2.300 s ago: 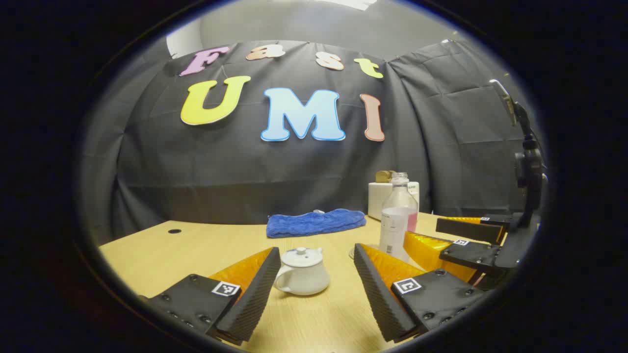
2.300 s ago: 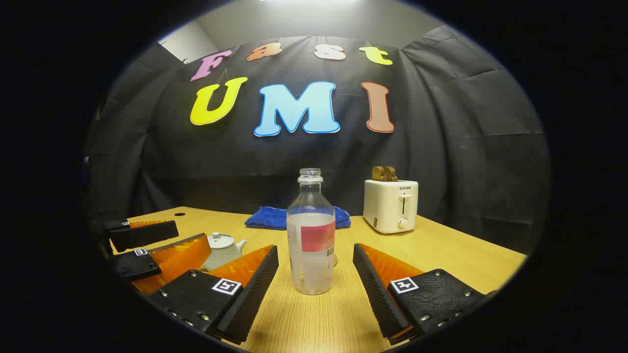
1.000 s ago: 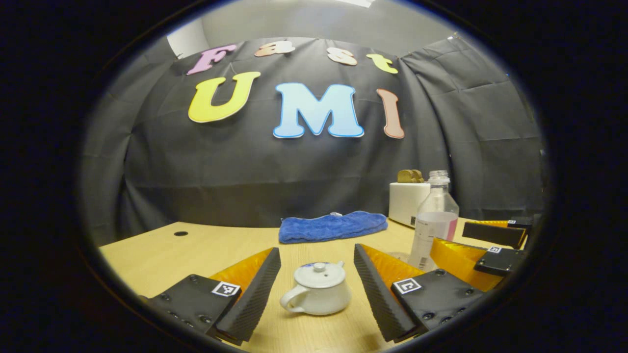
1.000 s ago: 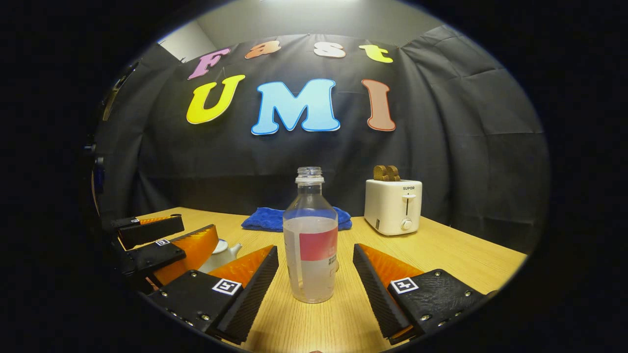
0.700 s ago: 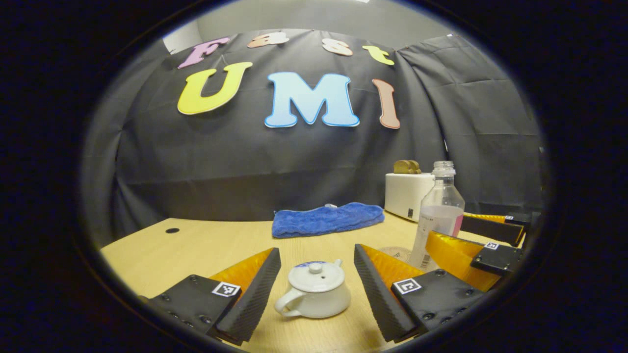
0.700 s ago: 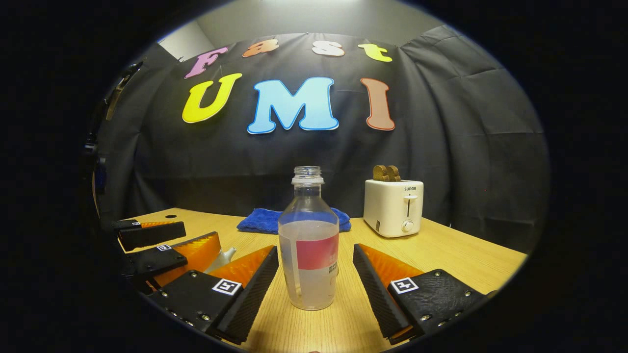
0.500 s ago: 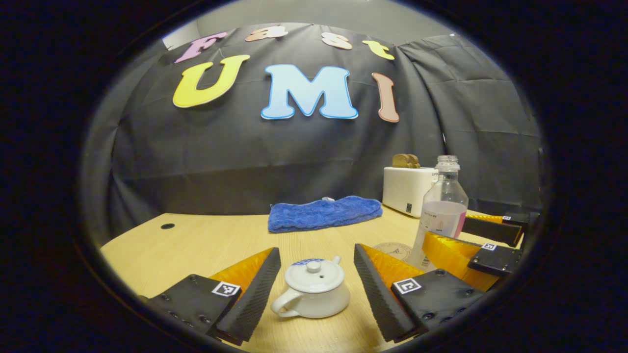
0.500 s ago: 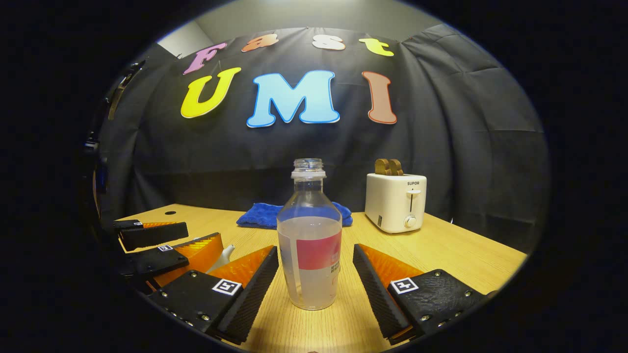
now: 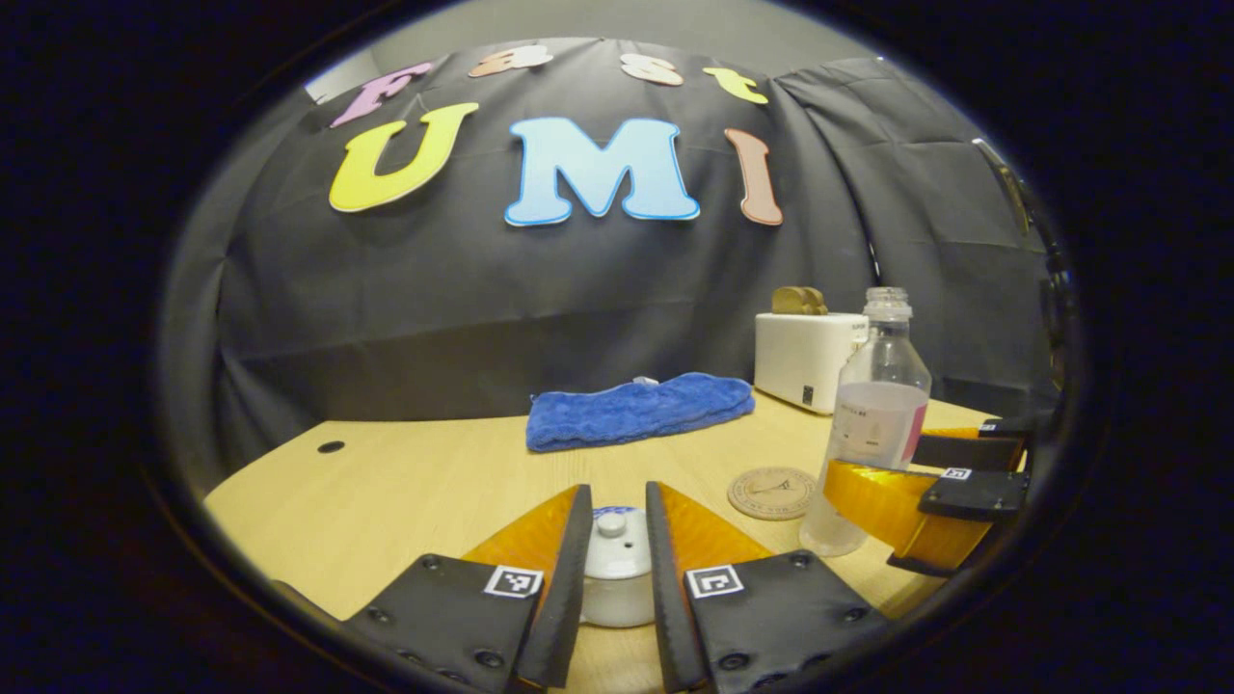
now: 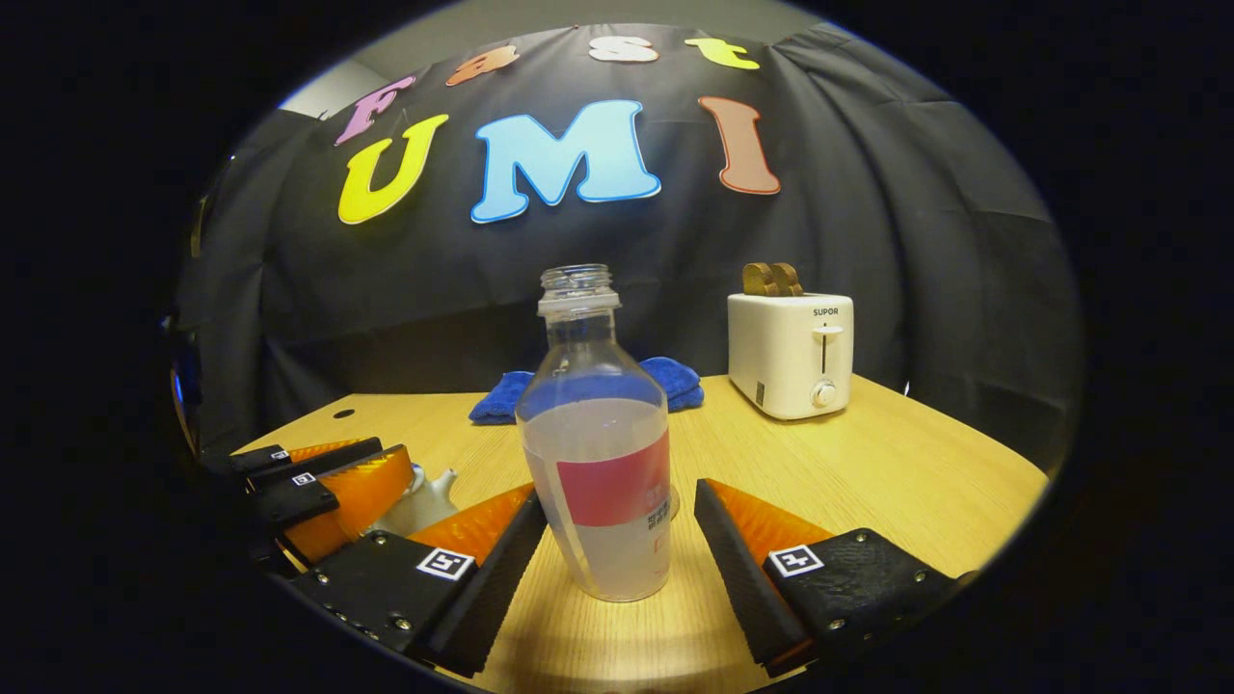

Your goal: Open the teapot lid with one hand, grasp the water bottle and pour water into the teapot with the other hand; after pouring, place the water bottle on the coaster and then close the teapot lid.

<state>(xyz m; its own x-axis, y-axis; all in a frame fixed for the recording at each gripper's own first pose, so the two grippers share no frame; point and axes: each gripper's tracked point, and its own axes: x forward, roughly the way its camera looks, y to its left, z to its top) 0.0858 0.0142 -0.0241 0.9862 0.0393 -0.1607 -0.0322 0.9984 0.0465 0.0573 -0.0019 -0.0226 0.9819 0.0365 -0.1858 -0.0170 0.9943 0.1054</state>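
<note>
A white teapot [image 9: 609,593] stands on the wooden table [image 9: 405,492] right in front of my left gripper [image 9: 614,540]. That gripper has shut on the teapot lid [image 9: 611,528], one finger on each side, and the lid sits on the pot. A clear water bottle [image 10: 600,463], uncapped and about half full, stands between the fingers of my right gripper [image 10: 617,525], which is open. In the left gripper view the bottle [image 9: 872,414] stands just right of a round coaster [image 9: 771,492]. In the right gripper view the left gripper [image 10: 390,461] covers the teapot [image 10: 416,503].
A white toaster [image 10: 791,352] holding two slices stands at the back right of the table. A folded blue towel [image 9: 636,410] lies along the back edge. A small cable hole [image 9: 331,446] sits at the far left.
My left gripper moved forward over the teapot and went from wide open to shut on the lid. My right gripper crept closer to the bottle and stayed open.
</note>
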